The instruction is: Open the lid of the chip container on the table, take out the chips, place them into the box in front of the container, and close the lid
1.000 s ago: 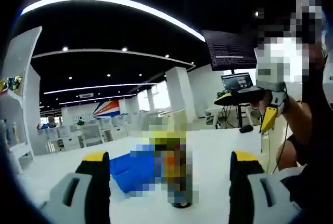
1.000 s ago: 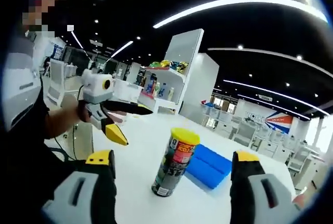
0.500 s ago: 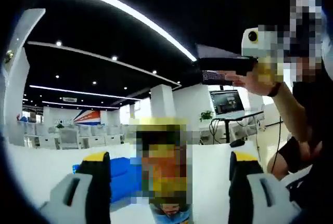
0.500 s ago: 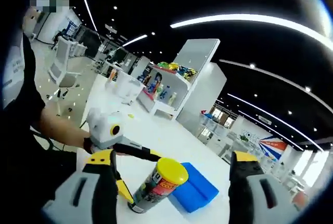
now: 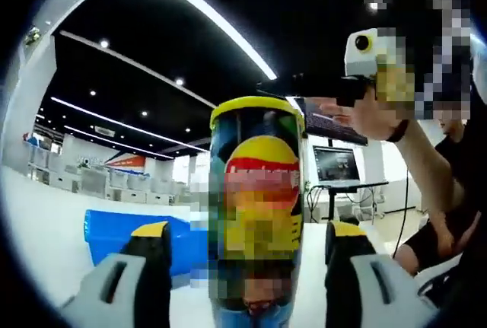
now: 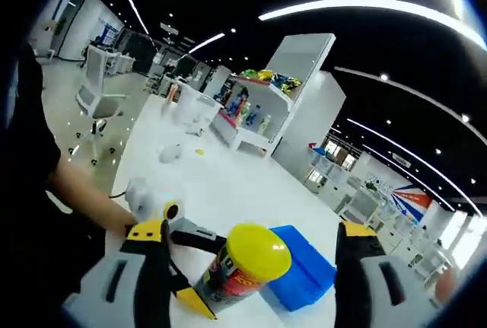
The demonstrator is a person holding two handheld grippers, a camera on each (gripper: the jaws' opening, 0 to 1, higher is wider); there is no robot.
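Note:
The chip can (image 5: 255, 206) stands upright on the white table, with a yellow lid (image 5: 255, 103) on top. It rises between the jaws of my left gripper (image 5: 247, 267), which is open, with a small gap on each side. In the right gripper view I look down on the can's lid (image 6: 255, 252). My right gripper (image 6: 255, 271) is open and hovers above it. The left gripper (image 6: 194, 275) straddles the can body from the left. The right gripper (image 5: 304, 88) hangs over the lid. A blue box (image 6: 304, 275) lies just behind the can.
The blue box (image 5: 129, 229) shows left of the can. A person's hand (image 5: 365, 115) and forearm (image 6: 84, 191) hold the grippers. The white table (image 6: 221, 183) stretches away, with small objects far off. A shelf (image 6: 259, 107) of goods and office chairs (image 6: 99, 77) stand beyond.
My left gripper has moved forward until the can stands between its jaws. The right gripper has risen and tipped down over the yellow lid.

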